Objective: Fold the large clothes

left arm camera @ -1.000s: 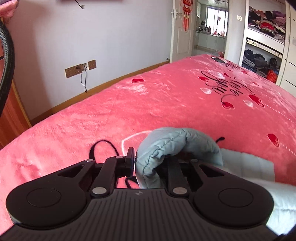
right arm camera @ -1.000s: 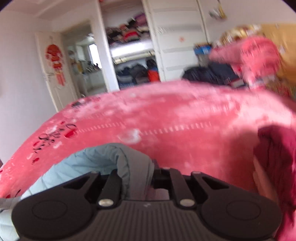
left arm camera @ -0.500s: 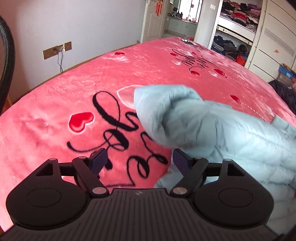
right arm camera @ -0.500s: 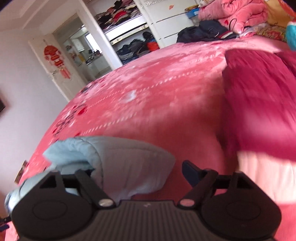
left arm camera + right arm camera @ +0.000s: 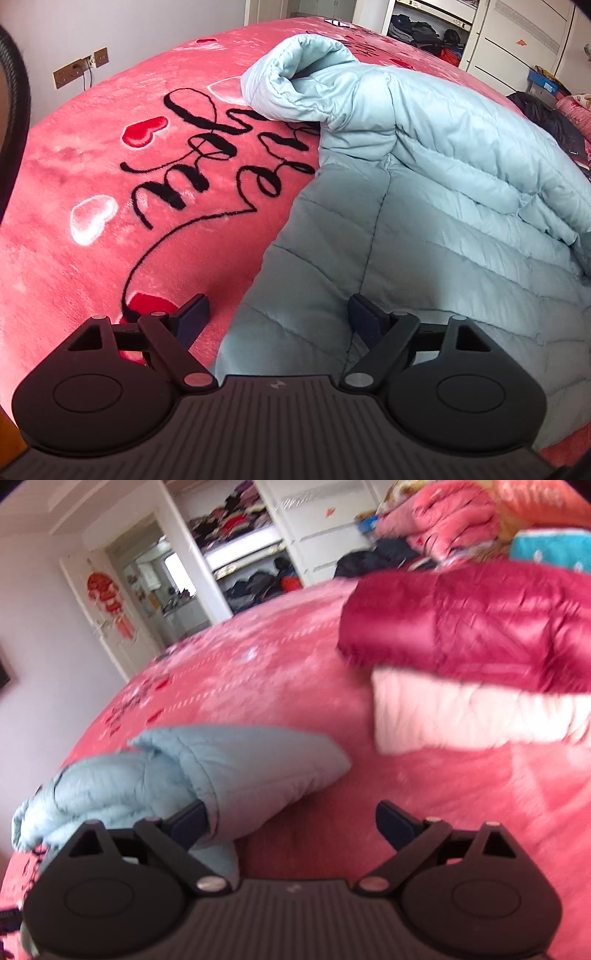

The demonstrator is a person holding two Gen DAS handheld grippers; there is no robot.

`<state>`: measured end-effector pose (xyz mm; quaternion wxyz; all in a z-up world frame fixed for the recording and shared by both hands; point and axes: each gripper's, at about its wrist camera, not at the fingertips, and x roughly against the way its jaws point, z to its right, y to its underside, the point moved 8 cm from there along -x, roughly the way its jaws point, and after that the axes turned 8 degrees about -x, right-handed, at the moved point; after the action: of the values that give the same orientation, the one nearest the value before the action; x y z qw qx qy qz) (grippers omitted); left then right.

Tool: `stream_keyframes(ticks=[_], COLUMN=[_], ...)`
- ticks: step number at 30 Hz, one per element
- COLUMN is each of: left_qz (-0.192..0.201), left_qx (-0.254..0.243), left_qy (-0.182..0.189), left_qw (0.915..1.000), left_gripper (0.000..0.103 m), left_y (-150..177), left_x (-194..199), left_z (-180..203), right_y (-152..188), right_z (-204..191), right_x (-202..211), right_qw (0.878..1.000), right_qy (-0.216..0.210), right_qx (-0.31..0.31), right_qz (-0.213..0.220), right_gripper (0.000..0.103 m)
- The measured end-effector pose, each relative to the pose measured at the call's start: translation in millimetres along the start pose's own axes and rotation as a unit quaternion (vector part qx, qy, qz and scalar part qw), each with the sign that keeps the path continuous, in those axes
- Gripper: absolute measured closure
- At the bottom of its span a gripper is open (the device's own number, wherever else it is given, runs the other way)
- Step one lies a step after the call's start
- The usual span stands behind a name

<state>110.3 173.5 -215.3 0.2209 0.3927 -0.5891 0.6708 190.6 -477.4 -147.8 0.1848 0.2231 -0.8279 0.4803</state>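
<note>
A pale blue quilted puffer jacket lies on the red plush bedspread, its upper part folded down over the body and a rolled edge at the far end. My left gripper is open and empty, raised above the jacket's near left edge. In the right wrist view the jacket lies at the lower left. My right gripper is open and empty, with its left finger over the jacket's near edge.
A folded dark red puffer jacket lies on a folded pale pink one on the bed at the right. Quilts and dark clothes are heaped behind them. An open wardrobe and a door stand at the far wall.
Both grippers were shut on the blue jacket's edge a second ago. They opened, let it drop onto the bed, and have drawn back and up. The right view still swings.
</note>
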Motion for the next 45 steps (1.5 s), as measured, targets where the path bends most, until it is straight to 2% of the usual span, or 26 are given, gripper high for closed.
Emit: stream_keyframes(ticks=[3, 7, 9, 13, 15, 16, 18, 20, 21, 23, 26, 38, 45], left_qz=[0.004, 0.006, 0.007, 0.008, 0.01, 0.011, 0.011, 0.013, 0.015, 0.02, 0.033, 0.084, 0.101], left_qx=[0.0, 0.001, -0.002, -0.012, -0.015, -0.015, -0.016, -0.021, -0.022, -0.02, -0.03, -0.07, -0.106], left_qy=[-0.008, -0.013, -0.016, -0.022, -0.023, -0.02, -0.016, -0.015, -0.014, -0.012, -0.008, 0.02, 0.029], left_qw=[1.0, 0.9999, 0.9999, 0.9997, 0.9996, 0.9996, 0.9997, 0.9996, 0.9996, 0.9995, 0.999, 0.9938, 0.9888], left_gripper=[0.002, 0.015, 0.023, 0.042, 0.055, 0.066, 0.077, 0.089, 0.091, 0.094, 0.095, 0.097, 0.097], left_y=[2.6, 6.3, 6.8, 4.3, 4.2, 4.4, 5.7, 5.3, 4.6, 2.7, 2.4, -4.6, 0.4], left_x=[-2.8, 0.5, -3.0, -6.3, -4.8, -3.9, 0.5, 3.2, 5.7, 11.3, 27.3, 102.6, 148.2], left_z=[8.1, 22.8, 34.4, 59.4, 68.1, 72.5, 80.4, 89.5, 90.7, 97.3, 102.9, 118.8, 118.0], right_y=[-4.7, 29.8, 53.7, 91.8, 98.2, 102.1, 106.7, 113.3, 115.4, 117.7, 115.0, 77.2, 69.7], right_z=[-5.7, -17.1, -20.2, -26.0, -34.8, -39.8, -48.4, -55.1, -57.1, -61.3, -65.9, -102.6, -116.0], right_x=[19.6, 13.4, -3.7, -45.1, -50.1, -49.9, -50.0, -48.4, -47.8, -47.5, -40.7, 42.3, 90.7], right_qw=[1.0, 0.998, 0.994, 0.982, 0.984, 0.982, 0.98, 0.977, 0.975, 0.974, 0.974, 0.969, 0.962], right_qy=[-0.011, -0.047, -0.067, -0.074, -0.081, -0.09, -0.1, -0.105, -0.107, -0.113, -0.114, -0.175, -0.2], right_qx=[0.004, 0.019, 0.007, 0.01, 0.04, 0.049, 0.063, 0.081, 0.082, 0.073, 0.063, 0.078, 0.106], right_qz=[0.021, -0.039, -0.09, -0.172, -0.156, -0.157, -0.161, -0.17, -0.175, -0.184, -0.185, -0.158, -0.156], right_gripper=[0.002, 0.001, 0.002, 0.002, 0.002, 0.003, 0.016, 0.049, 0.058, 0.088, 0.097, 0.1, 0.101])
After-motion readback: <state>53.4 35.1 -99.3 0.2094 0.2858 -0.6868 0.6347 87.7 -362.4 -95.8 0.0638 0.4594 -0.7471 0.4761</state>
